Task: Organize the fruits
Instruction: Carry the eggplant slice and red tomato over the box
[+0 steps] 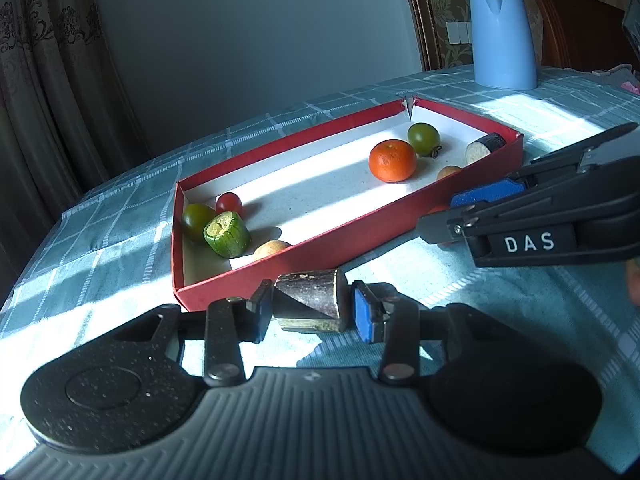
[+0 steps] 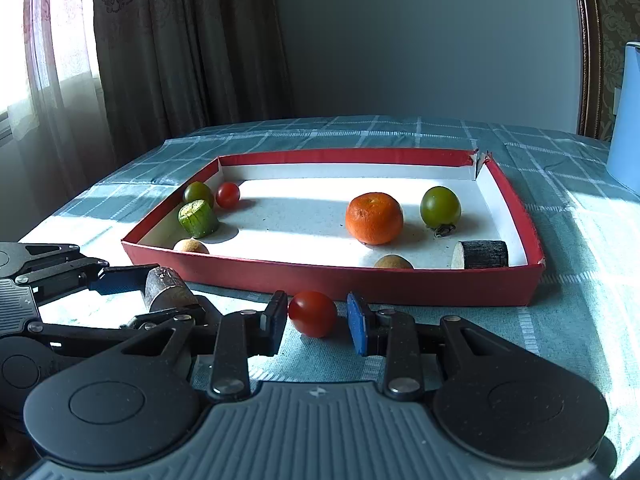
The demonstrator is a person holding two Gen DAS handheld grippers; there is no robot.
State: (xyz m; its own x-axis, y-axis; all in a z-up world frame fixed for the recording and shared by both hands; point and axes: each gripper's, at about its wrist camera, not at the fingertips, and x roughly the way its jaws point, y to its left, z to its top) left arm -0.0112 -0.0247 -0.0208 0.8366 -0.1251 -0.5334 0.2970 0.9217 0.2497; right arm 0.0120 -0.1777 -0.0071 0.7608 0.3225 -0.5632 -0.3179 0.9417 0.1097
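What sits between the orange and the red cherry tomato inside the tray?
Nothing: in the right wrist view, only bare white tray floor stretches from the red cherry tomato to the orange. The left wrist view agrees.

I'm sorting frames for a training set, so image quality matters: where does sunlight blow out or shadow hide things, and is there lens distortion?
Left wrist view: sun streaks the red tray floor nearly white; the dark cylinder is half in shadow; the curtain and wall bow from the fisheye. Right wrist view: the window at left is overexposed, the red tomato is sharp, and the table edge curves.
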